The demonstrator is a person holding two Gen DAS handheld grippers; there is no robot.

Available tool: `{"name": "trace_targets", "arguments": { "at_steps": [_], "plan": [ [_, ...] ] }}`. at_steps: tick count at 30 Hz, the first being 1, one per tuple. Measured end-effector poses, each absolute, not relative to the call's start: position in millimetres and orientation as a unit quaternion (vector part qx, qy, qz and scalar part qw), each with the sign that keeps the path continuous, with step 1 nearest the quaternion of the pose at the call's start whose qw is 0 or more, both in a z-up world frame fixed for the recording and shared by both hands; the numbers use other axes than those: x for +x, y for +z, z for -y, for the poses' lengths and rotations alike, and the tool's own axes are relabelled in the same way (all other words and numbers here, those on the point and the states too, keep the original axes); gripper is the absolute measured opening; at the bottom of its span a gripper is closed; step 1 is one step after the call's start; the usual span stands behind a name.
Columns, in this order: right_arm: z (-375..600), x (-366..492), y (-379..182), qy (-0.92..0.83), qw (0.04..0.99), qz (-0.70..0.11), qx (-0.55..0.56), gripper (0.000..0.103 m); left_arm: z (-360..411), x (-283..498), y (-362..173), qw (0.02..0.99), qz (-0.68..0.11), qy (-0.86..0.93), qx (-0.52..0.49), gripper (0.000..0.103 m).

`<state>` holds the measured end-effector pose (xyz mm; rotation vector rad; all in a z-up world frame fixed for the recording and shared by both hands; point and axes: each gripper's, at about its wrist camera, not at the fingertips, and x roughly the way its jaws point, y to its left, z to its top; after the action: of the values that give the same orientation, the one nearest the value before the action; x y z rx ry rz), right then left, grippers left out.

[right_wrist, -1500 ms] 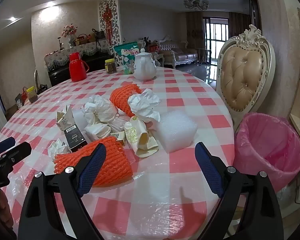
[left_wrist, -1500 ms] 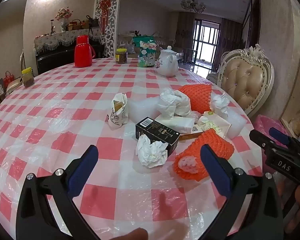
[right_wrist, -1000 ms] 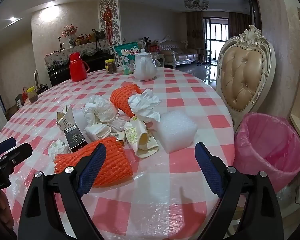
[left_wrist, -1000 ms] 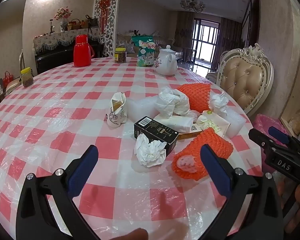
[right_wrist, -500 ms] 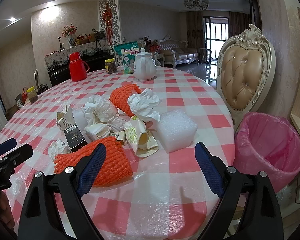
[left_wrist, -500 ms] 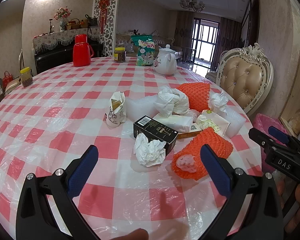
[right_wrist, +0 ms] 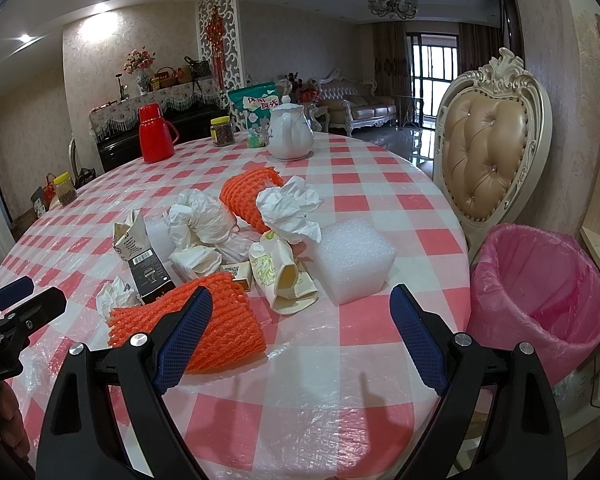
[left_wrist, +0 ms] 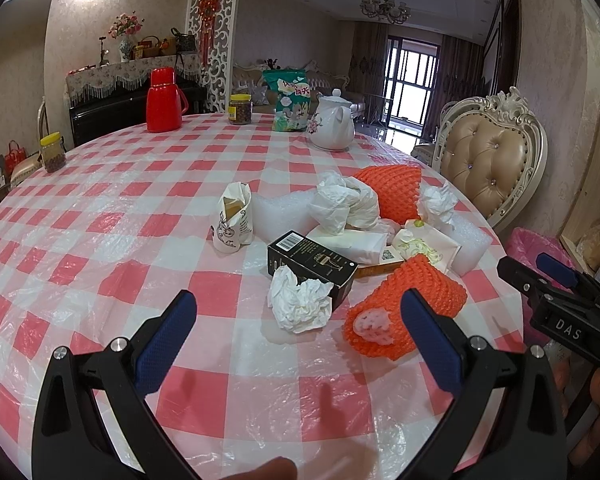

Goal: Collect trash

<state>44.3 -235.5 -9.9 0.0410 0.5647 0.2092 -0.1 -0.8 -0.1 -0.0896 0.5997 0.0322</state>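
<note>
The right tool (left_wrist: 556, 276) is cut off by the right edge in the left wrist view, so its far end is out of sight. A black box (left_wrist: 312, 262) has its near end covered by a crumpled tissue (left_wrist: 300, 300). The small flat carton (right_wrist: 236, 272) lies mostly buried under the pile. The pink-lined bin (right_wrist: 540, 292) stands partly behind the surface (right_wrist: 300, 400) edge. The print on the green bag (left_wrist: 292, 100) is too small to read.

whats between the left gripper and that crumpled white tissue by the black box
Only bare checked tablecloth, in the left wrist view: the open left gripper hovers short of the crumpled tissue, nothing in the way.
</note>
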Motion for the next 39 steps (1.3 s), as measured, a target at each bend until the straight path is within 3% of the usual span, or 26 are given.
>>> {"name": "trace_targets", "arguments": {
  "at_steps": [39],
  "plan": [
    [235.4, 44.9, -9.9, 0.103, 0.954, -0.279, 0.020, 0.085, 0.2, 0.4, -0.2, 0.954, -0.297, 0.015, -0.046, 0.099]
  ]
}}
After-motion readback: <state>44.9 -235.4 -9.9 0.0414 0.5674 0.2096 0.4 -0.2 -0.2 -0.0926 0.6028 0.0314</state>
